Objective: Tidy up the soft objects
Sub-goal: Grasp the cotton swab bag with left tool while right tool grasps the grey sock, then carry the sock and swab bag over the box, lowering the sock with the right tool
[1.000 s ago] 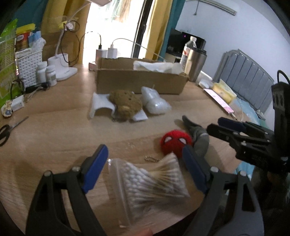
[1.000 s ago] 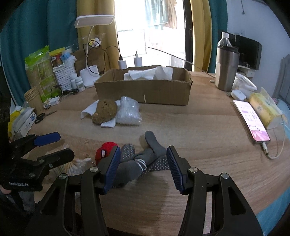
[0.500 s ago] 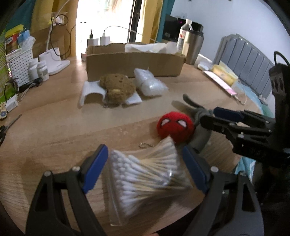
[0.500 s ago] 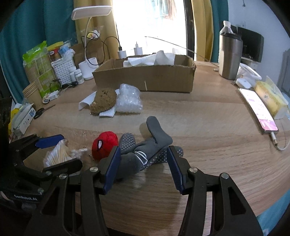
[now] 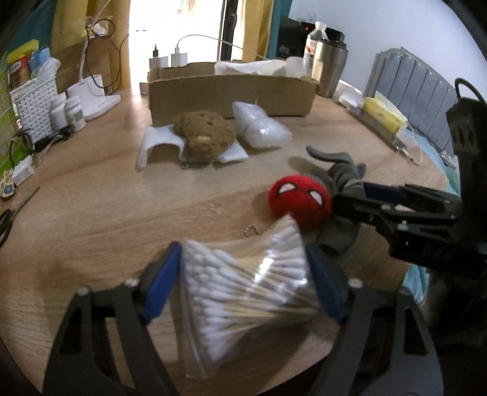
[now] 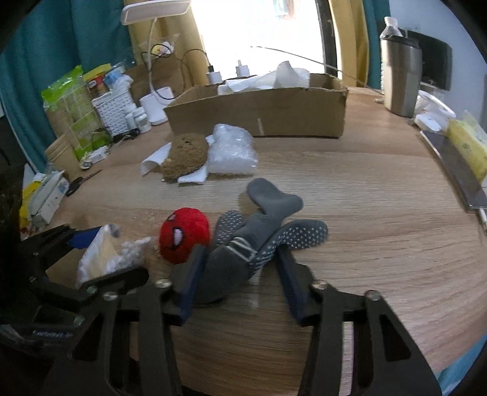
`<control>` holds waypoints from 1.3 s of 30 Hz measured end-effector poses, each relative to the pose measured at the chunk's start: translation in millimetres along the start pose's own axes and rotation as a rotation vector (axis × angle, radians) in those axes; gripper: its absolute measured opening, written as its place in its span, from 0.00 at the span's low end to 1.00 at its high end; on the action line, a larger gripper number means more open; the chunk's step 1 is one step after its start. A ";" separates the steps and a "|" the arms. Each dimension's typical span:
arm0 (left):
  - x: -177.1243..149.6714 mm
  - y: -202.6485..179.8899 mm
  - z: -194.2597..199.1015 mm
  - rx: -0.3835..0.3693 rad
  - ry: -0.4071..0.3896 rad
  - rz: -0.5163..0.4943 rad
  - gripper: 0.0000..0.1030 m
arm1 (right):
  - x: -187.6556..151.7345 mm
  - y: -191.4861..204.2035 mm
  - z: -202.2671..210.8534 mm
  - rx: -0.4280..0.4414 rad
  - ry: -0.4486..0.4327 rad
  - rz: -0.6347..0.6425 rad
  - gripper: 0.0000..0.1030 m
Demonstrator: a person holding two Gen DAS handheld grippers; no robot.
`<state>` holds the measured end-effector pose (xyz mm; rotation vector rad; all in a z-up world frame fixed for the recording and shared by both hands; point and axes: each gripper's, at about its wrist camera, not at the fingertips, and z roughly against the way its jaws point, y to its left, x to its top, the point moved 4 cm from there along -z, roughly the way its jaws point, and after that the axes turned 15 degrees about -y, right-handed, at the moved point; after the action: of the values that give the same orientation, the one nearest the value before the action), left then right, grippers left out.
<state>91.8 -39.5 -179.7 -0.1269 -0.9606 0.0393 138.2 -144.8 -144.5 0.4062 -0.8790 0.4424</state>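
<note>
Nearest you, your left gripper pinches the bag of cotton swabs (lifted, it seems) while your right gripper straddles the grey socks, spread, with the cardboard box waiting far behind.

Lived-in home room, wooden table w/ desk lamp, pill bottles, chargers, cardboard box, curtains at bright window, steel tumbler.

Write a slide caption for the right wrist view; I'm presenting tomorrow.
Right gripper straddles grey socks beside a red plush ball.
</note>
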 end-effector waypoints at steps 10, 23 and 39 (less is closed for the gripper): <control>10.8 13.9 6.8 0.006 -0.035 0.037 0.73 | 14.0 5.2 11.2 0.017 -0.043 0.022 0.31; 42.4 25.5 15.2 0.016 -0.115 0.058 0.73 | 47.2 -2.3 24.9 -0.016 -0.121 0.048 0.31; 85.9 42.6 15.8 0.043 -0.191 0.094 0.73 | 82.4 -5.2 15.4 0.006 -0.163 0.070 0.31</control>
<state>129.1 11.9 -106.2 -0.1302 -1.1435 0.1612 177.2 -140.4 -70.2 0.4218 -1.0528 0.4810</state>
